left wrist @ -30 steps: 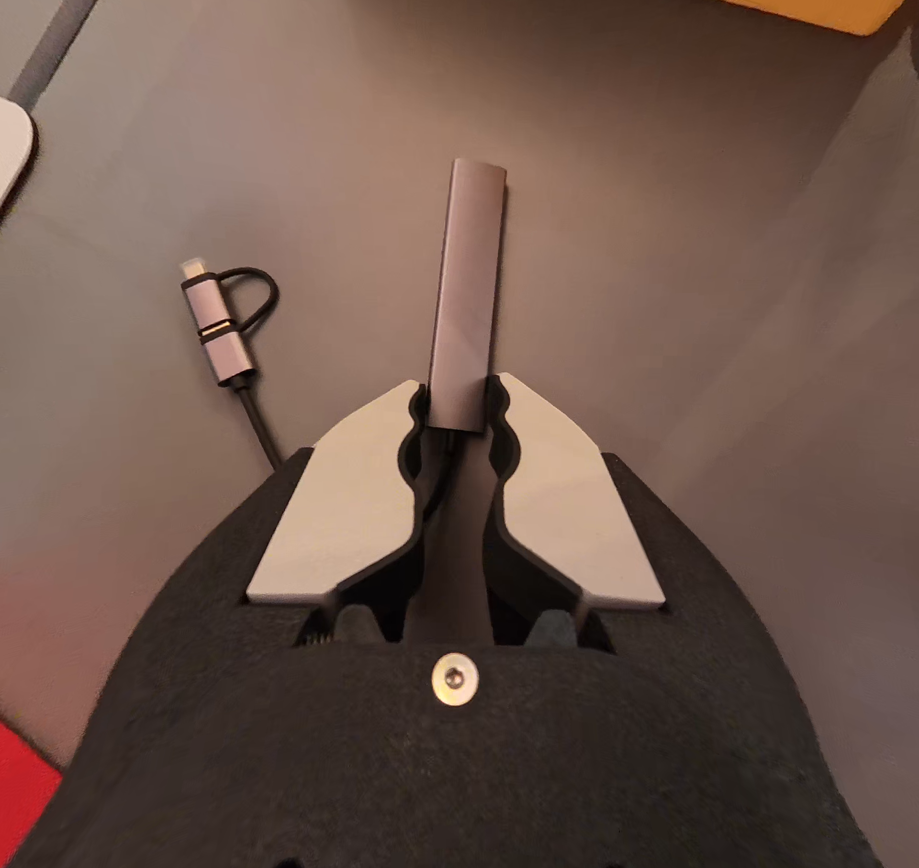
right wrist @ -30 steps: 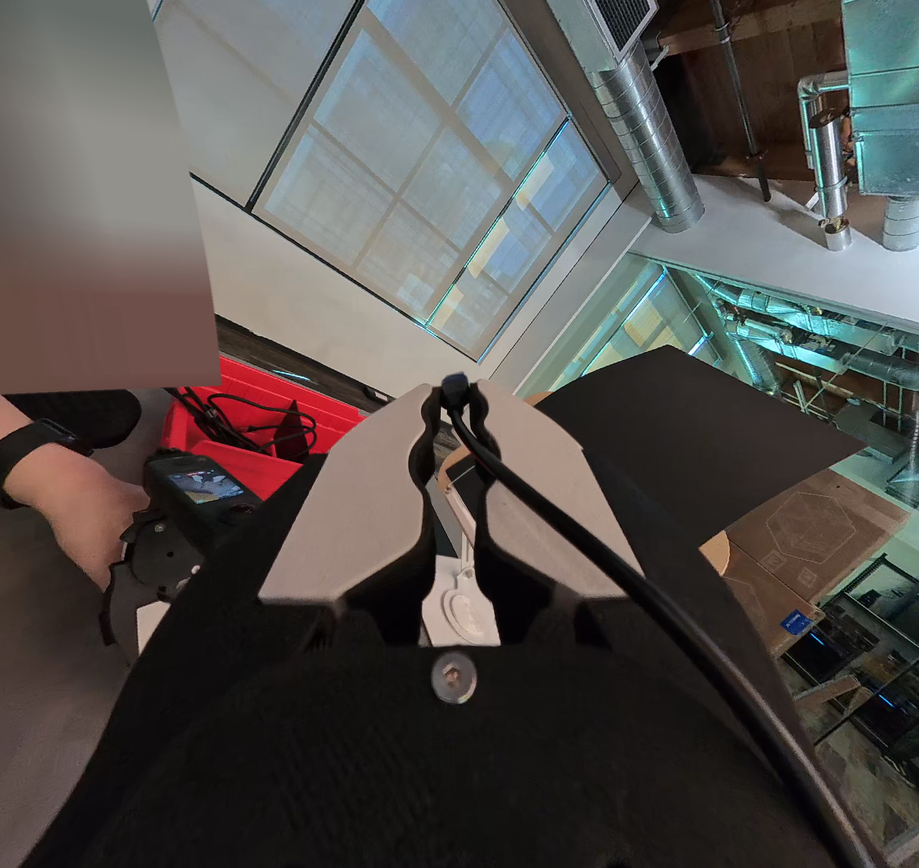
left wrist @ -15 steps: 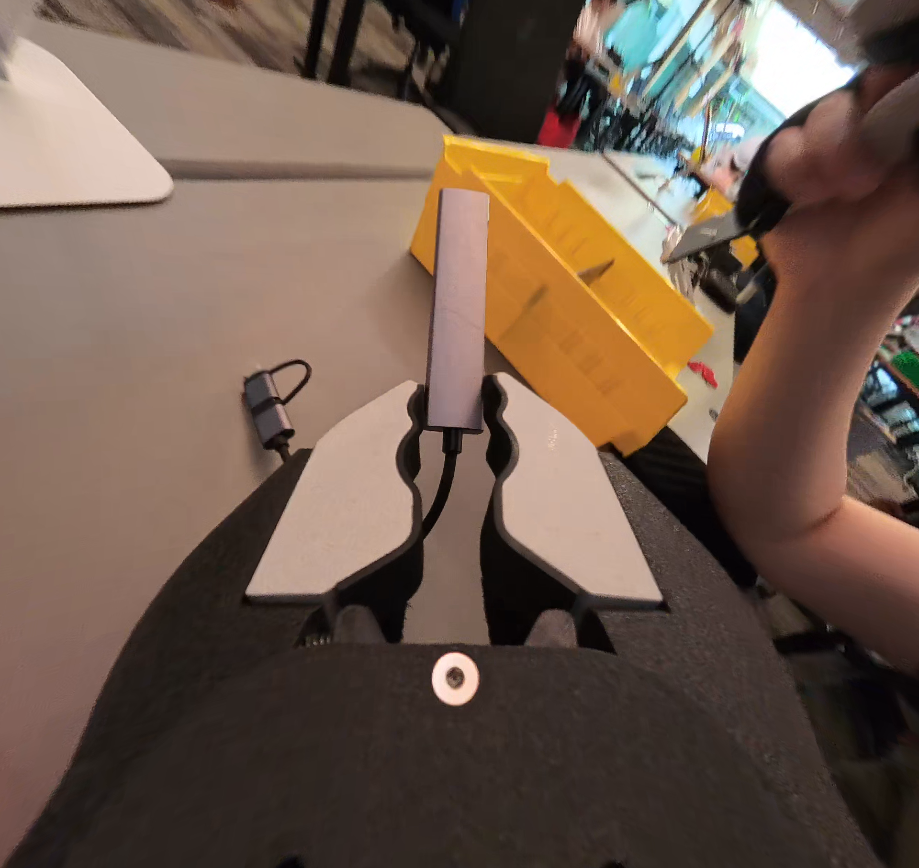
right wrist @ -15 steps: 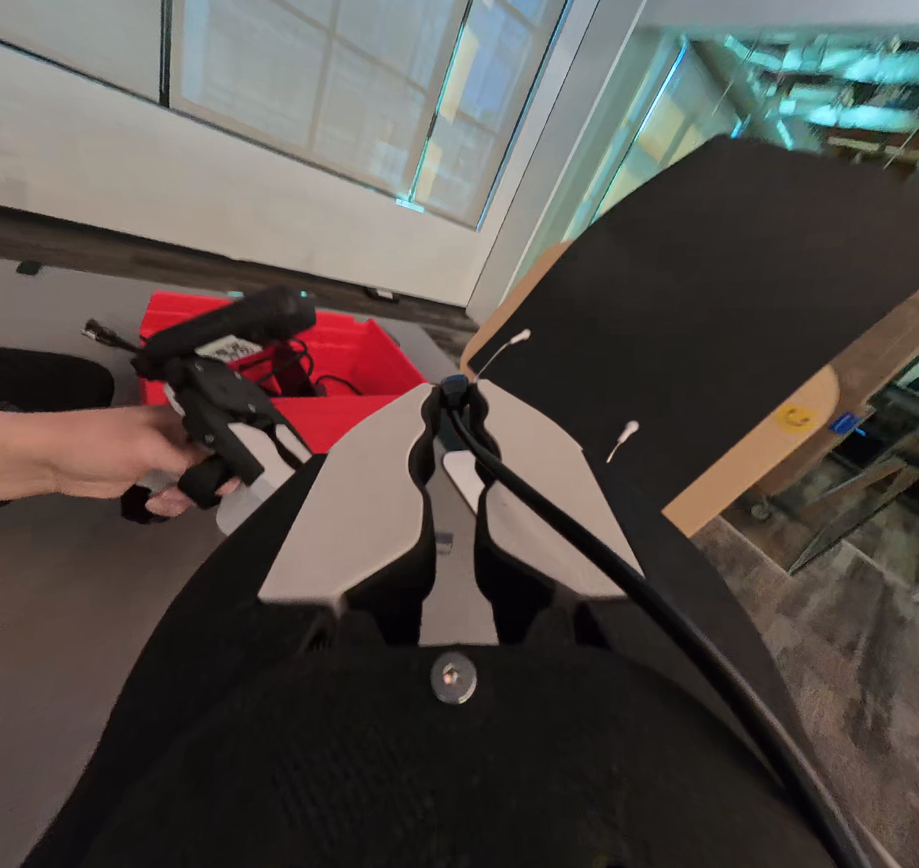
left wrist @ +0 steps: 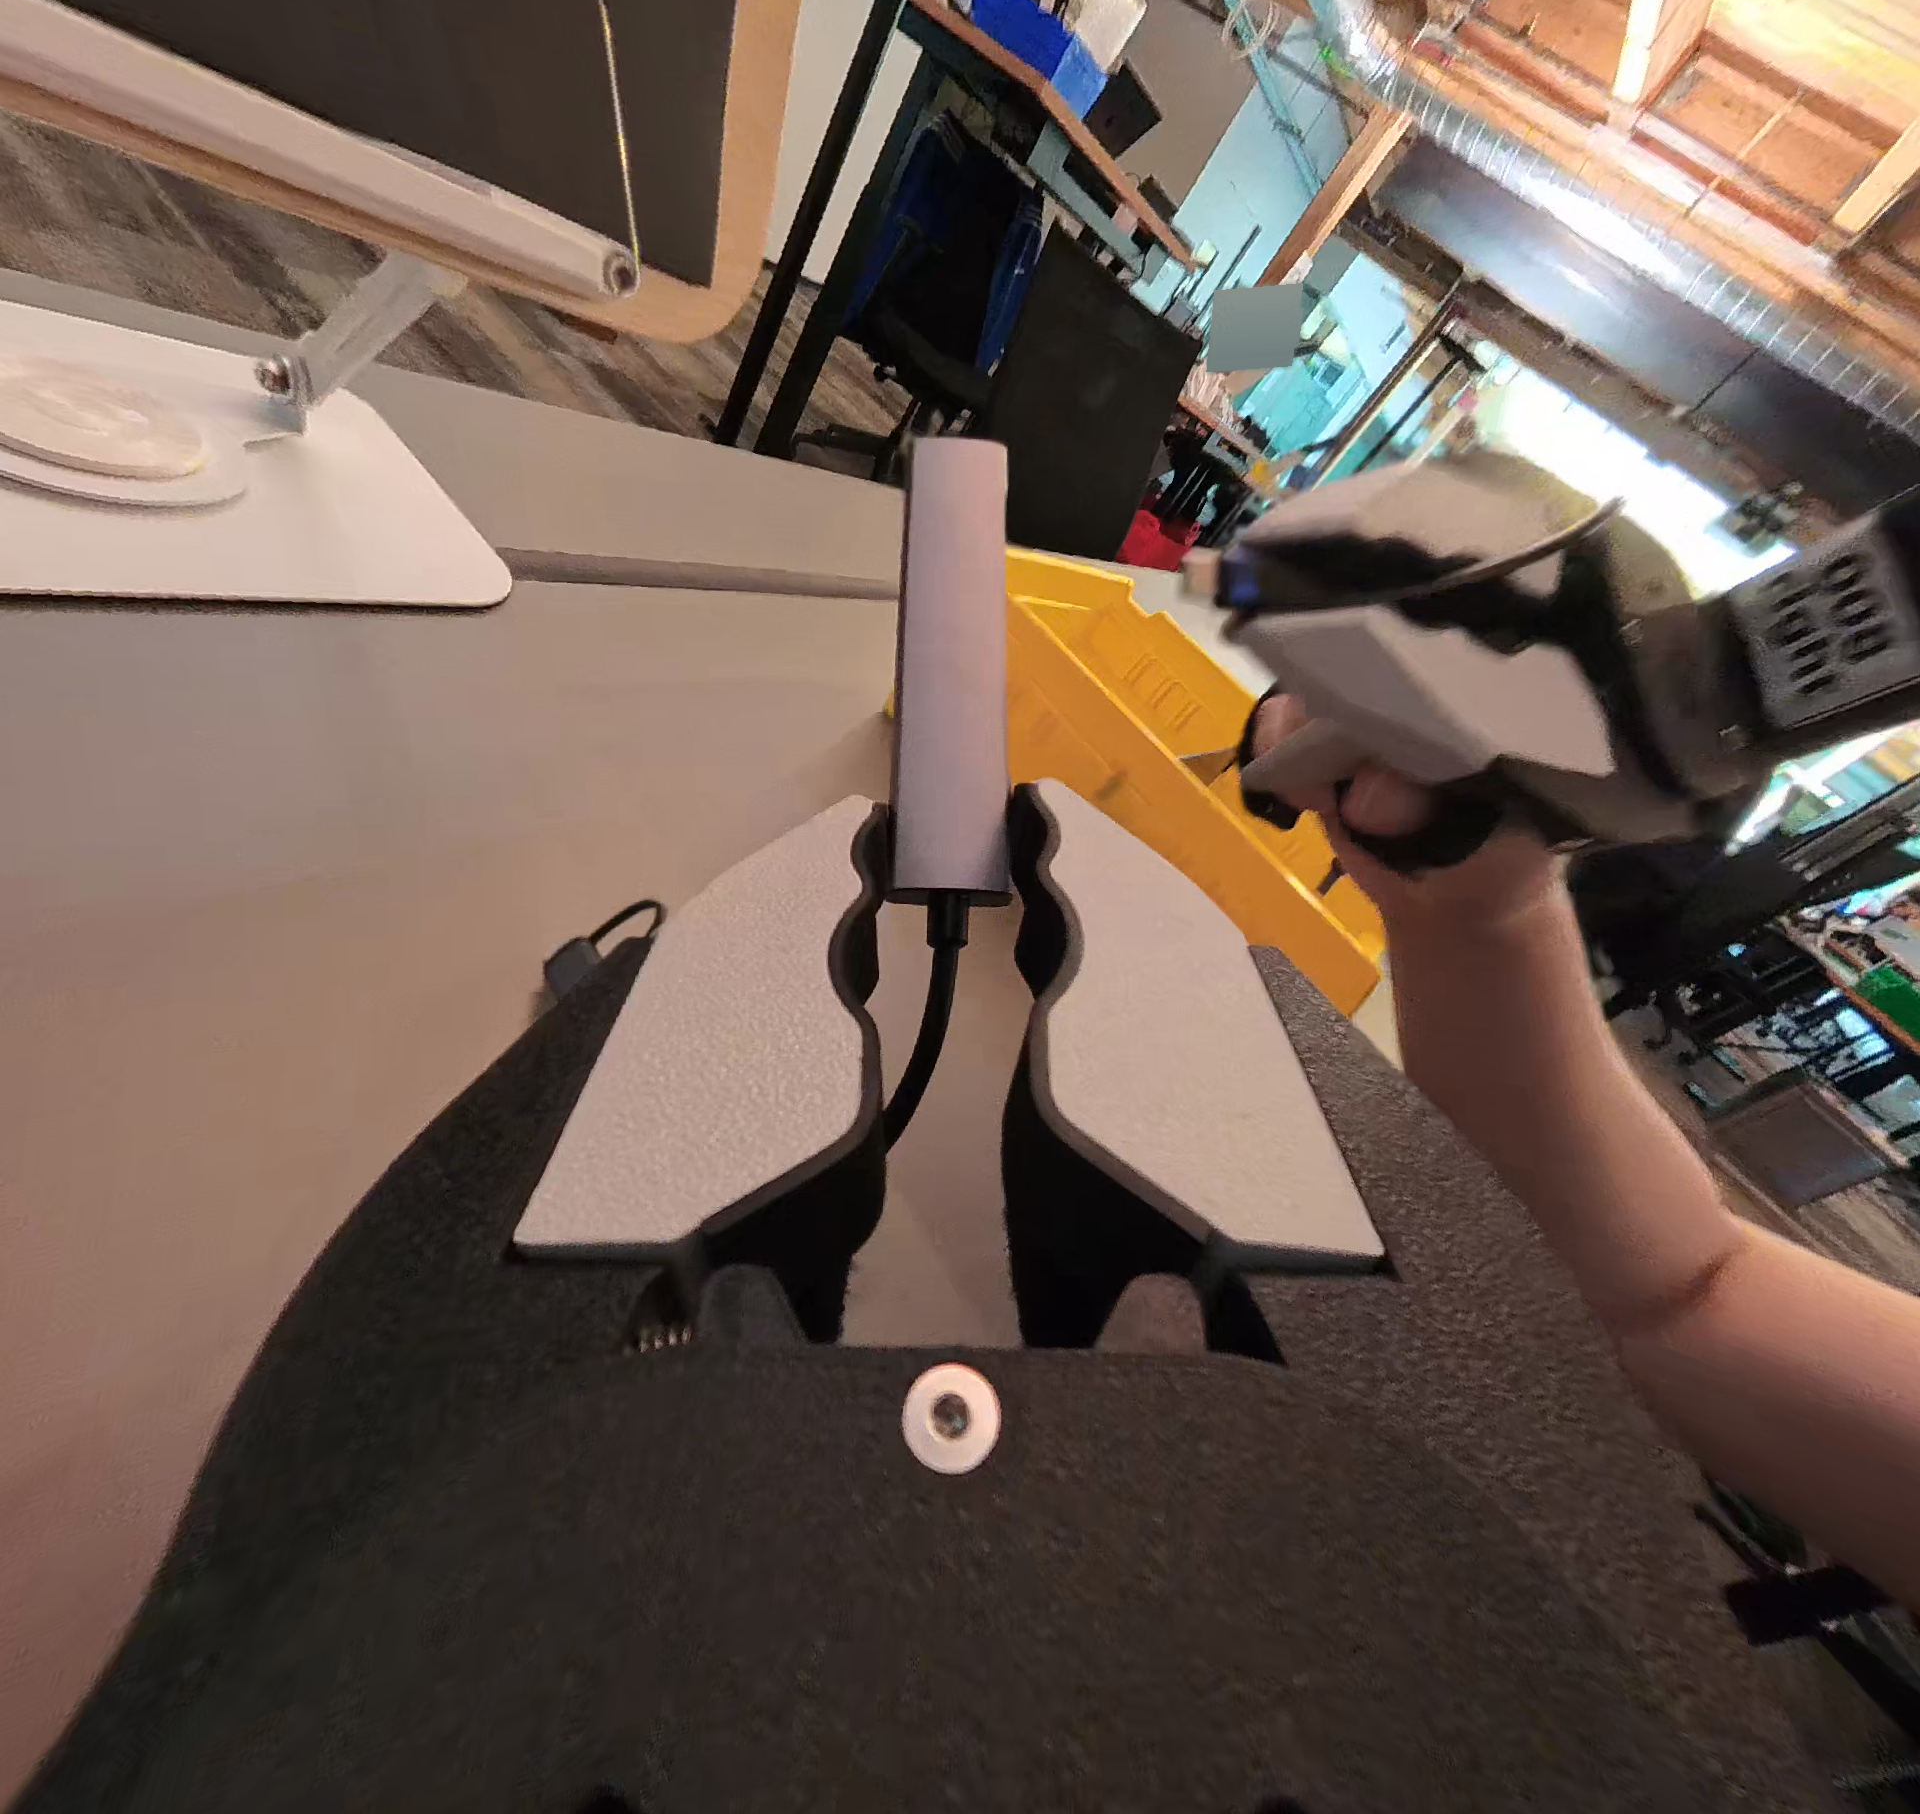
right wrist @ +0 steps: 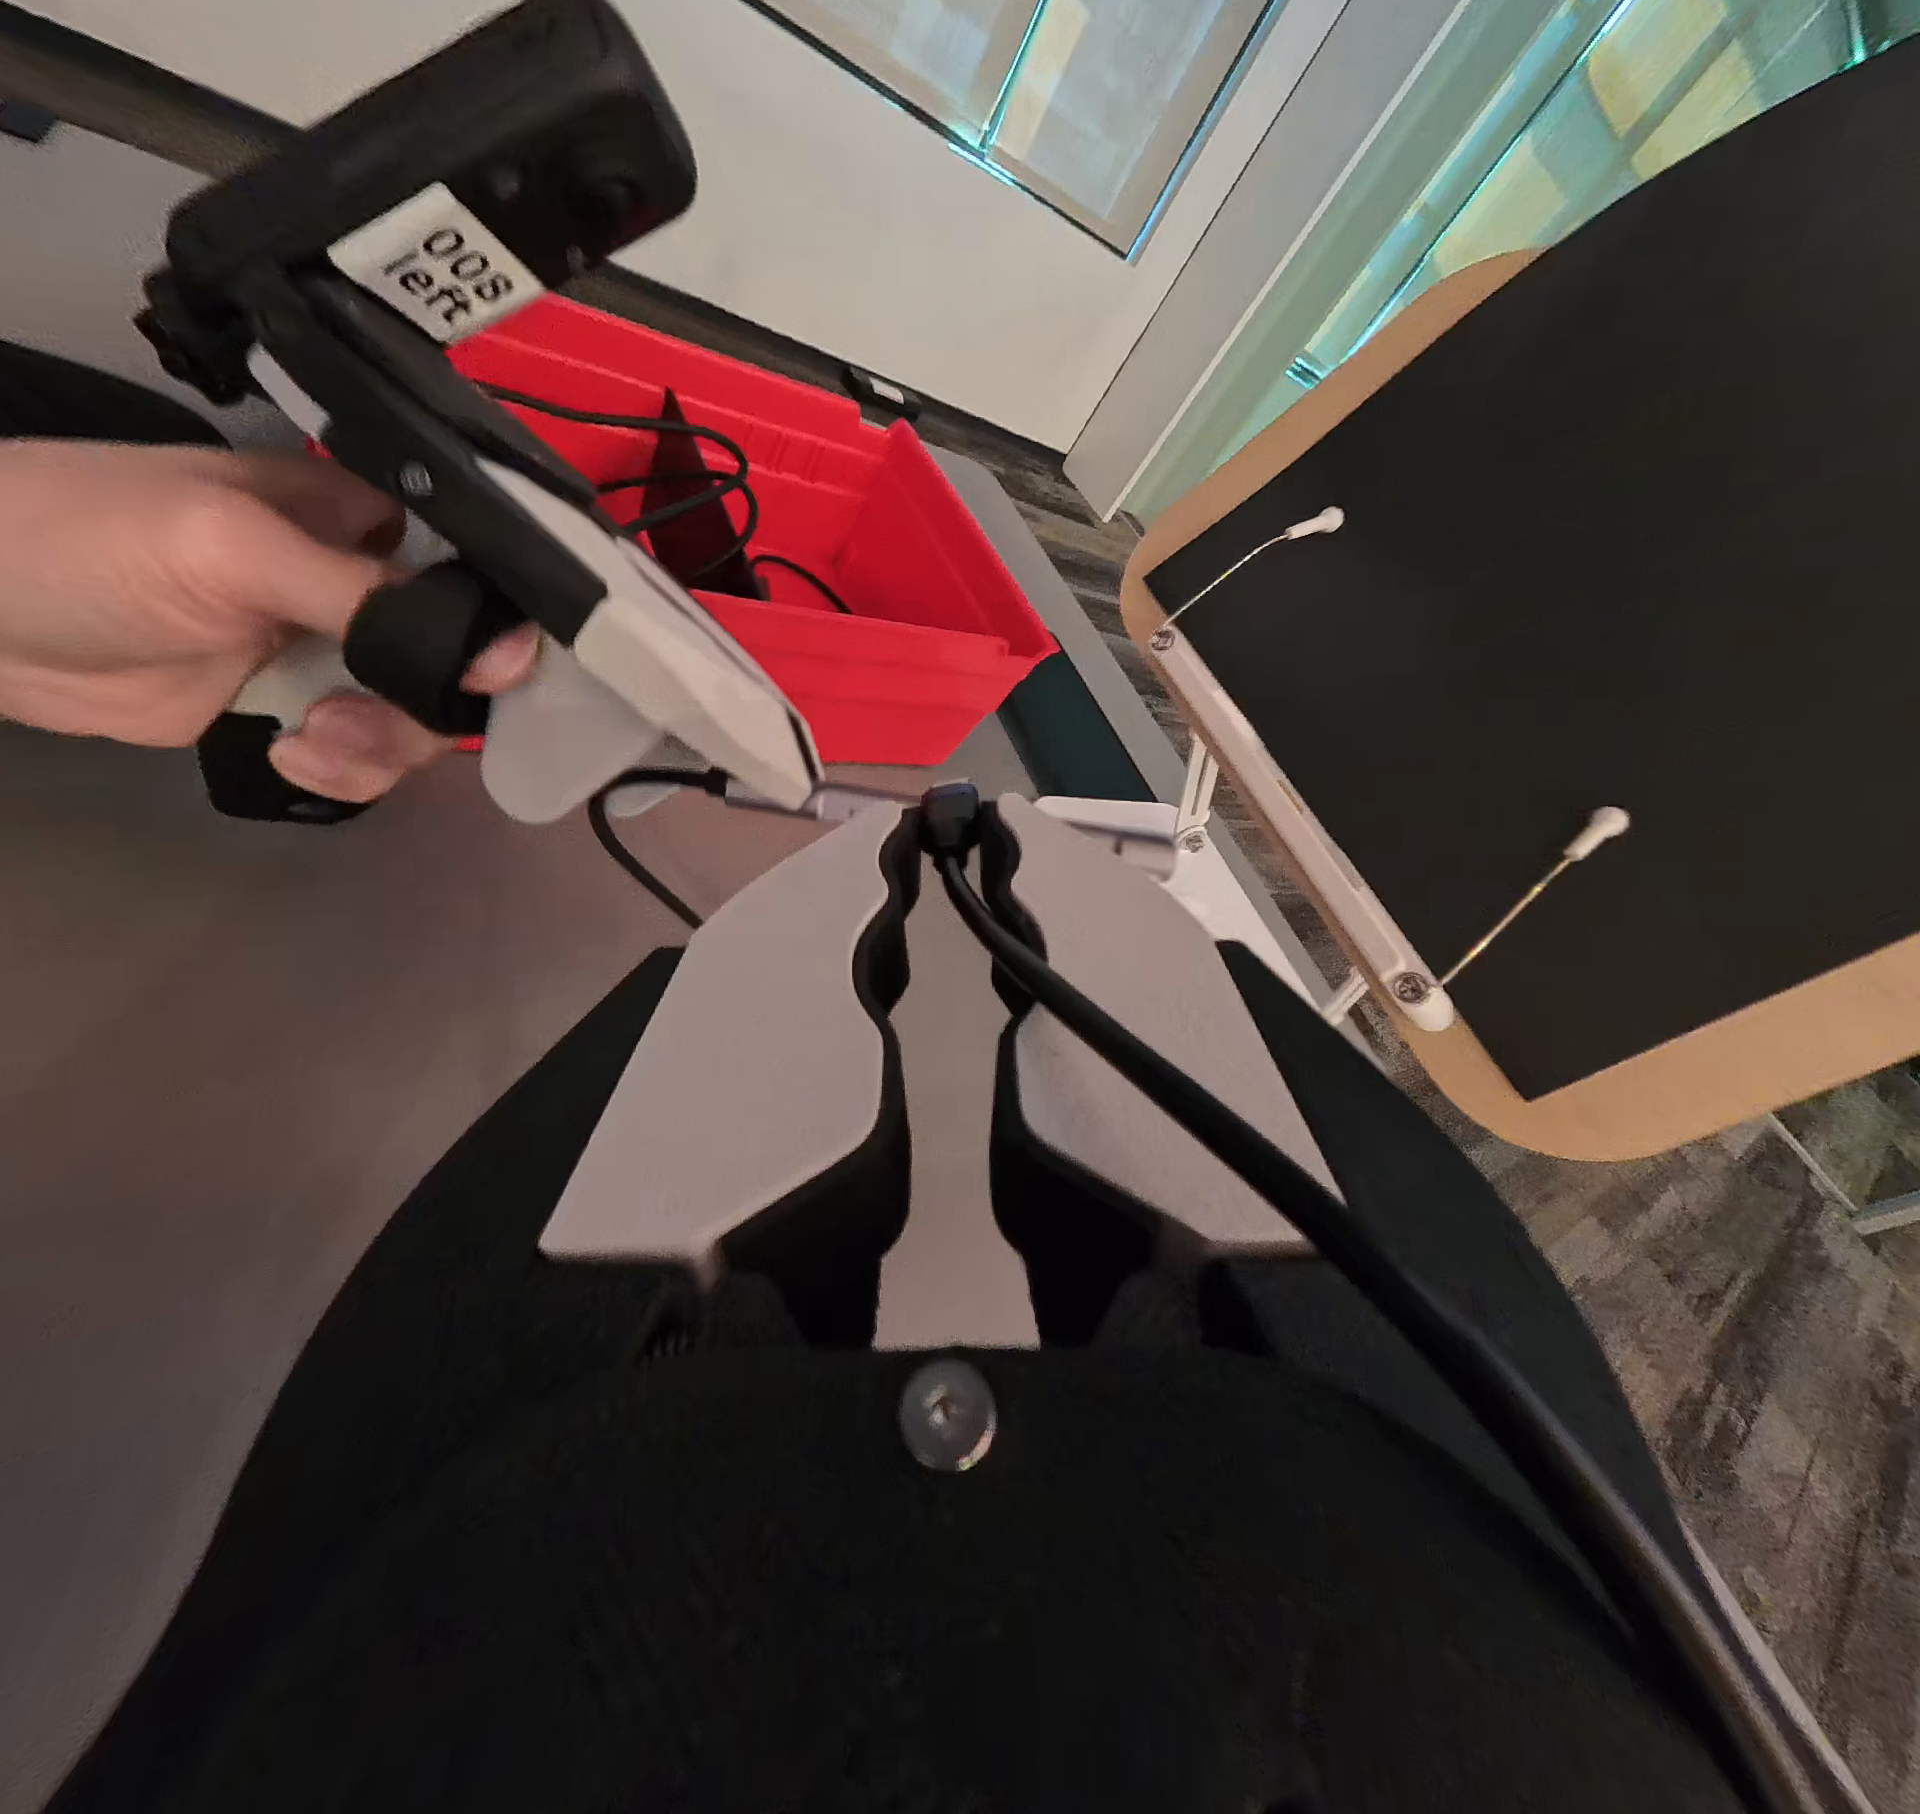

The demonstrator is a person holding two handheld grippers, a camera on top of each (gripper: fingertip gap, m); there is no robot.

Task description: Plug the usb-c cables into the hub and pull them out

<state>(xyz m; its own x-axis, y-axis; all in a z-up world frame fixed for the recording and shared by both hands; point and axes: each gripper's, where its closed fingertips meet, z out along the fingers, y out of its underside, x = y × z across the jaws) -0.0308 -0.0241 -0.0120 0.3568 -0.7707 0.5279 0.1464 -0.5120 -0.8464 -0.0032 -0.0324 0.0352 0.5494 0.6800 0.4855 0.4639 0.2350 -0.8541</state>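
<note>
Left wrist view: left gripper (left wrist: 951, 829) clamps hub (left wrist: 951, 663) | right gripper (right wrist: 951, 819) pinches usb-c cable (right wrist: 1091, 1016)

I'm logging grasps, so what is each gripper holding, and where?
Left gripper clamps the hub at its cable end; right gripper pinches the black cable at its plug.
</note>
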